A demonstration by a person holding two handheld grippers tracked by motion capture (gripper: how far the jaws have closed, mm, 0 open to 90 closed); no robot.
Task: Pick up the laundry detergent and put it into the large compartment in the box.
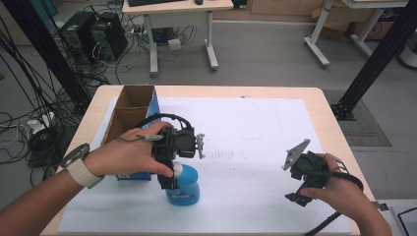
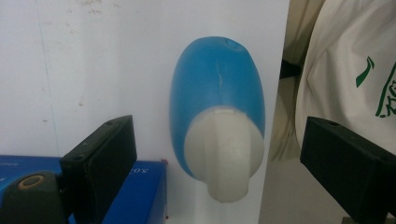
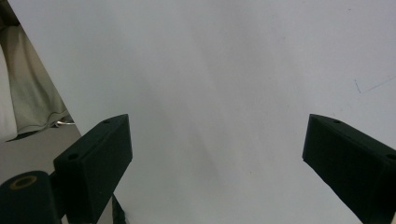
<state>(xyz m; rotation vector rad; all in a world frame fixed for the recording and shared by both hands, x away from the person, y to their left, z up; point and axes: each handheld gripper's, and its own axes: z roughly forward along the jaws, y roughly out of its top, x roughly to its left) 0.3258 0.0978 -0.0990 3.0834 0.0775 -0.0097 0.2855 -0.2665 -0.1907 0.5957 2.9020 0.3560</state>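
Left gripper (image 1: 169, 179) held low in the left hand (image 1: 129, 155), pointed down, jaws spread wide apart with nothing touching either; left forearm angled in from the bottom-left corner; right gripper (image 1: 298, 195) in the right hand (image 1: 334, 189), likewise tipped downward, jaws wide apart.

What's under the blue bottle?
The blue bottle stands on the white sheet covering the table. The spot right beneath it is hidden by the bottle itself.
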